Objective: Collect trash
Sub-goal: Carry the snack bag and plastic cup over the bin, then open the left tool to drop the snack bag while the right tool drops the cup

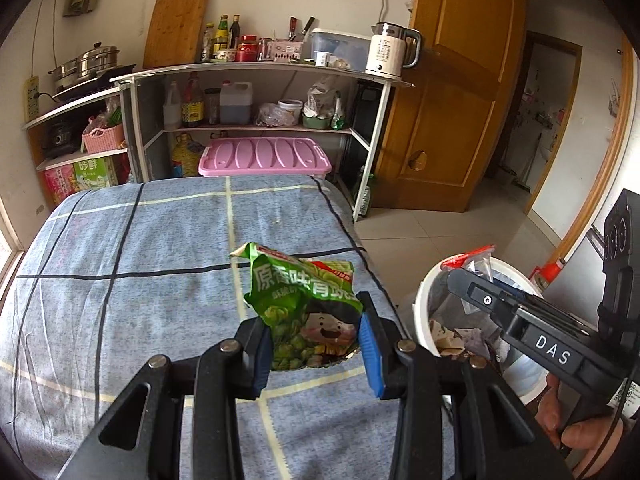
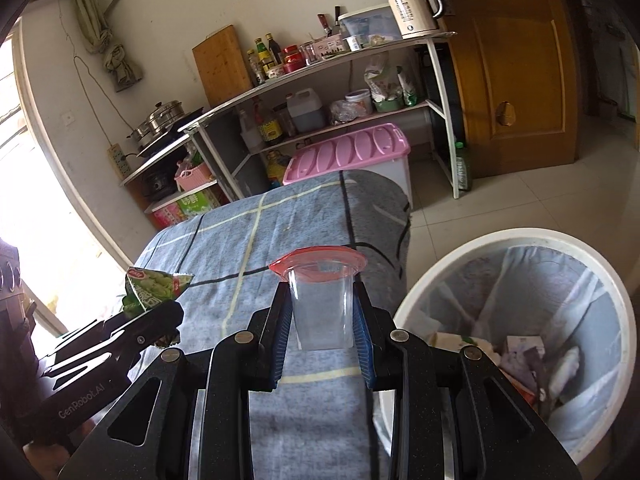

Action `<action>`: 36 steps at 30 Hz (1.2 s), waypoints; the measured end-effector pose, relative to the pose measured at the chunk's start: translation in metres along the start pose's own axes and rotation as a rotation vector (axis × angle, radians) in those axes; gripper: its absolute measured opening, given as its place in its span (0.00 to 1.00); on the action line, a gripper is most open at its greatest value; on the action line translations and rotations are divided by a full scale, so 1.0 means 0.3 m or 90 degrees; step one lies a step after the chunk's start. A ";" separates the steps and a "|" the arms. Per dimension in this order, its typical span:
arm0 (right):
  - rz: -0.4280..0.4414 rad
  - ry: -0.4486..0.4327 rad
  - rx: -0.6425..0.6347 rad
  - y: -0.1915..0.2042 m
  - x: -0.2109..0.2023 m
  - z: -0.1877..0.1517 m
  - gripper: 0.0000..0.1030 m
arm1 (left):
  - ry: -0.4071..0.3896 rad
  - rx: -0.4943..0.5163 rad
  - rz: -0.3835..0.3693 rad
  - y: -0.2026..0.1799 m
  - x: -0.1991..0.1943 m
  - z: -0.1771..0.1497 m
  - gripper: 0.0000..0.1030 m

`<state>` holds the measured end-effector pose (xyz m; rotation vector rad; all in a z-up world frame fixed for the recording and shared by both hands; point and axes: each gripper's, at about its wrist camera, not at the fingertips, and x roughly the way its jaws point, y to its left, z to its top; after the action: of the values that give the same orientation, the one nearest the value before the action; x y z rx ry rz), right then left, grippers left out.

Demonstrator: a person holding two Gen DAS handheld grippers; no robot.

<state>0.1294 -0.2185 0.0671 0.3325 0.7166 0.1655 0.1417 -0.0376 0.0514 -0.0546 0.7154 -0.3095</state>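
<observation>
The left gripper (image 1: 316, 350) has its jaws clamped on a green snack bag (image 1: 304, 304) and the right gripper (image 2: 322, 346) pinches a clear plastic cup (image 2: 322, 312), both lifted above the bed's (image 2: 224, 248) right edge, apparently bound for the lined white bin (image 2: 420, 292) on the tiled floor (image 2: 520, 204).

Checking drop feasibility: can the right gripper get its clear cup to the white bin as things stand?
Probably yes. The right gripper holds the clear cup, and the white bin stands open just to its right beside the table, with nothing between them.
</observation>
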 end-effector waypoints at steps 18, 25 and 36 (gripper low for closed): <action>-0.163 0.027 0.019 -0.374 -0.095 -0.027 0.29 | 0.068 0.086 -0.085 -0.393 0.178 -0.038 0.38; -0.208 0.062 0.011 -0.444 -0.074 -0.049 0.30 | 0.094 0.094 -0.101 -0.473 0.243 -0.069 0.39; -0.212 0.067 0.020 -0.472 -0.099 -0.076 0.39 | 0.101 0.102 -0.098 -0.505 0.246 -0.090 0.57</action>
<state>0.0972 -0.3531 0.0192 0.2308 0.8686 -0.1447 0.1372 -0.2026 0.0074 0.0677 0.8436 -0.5221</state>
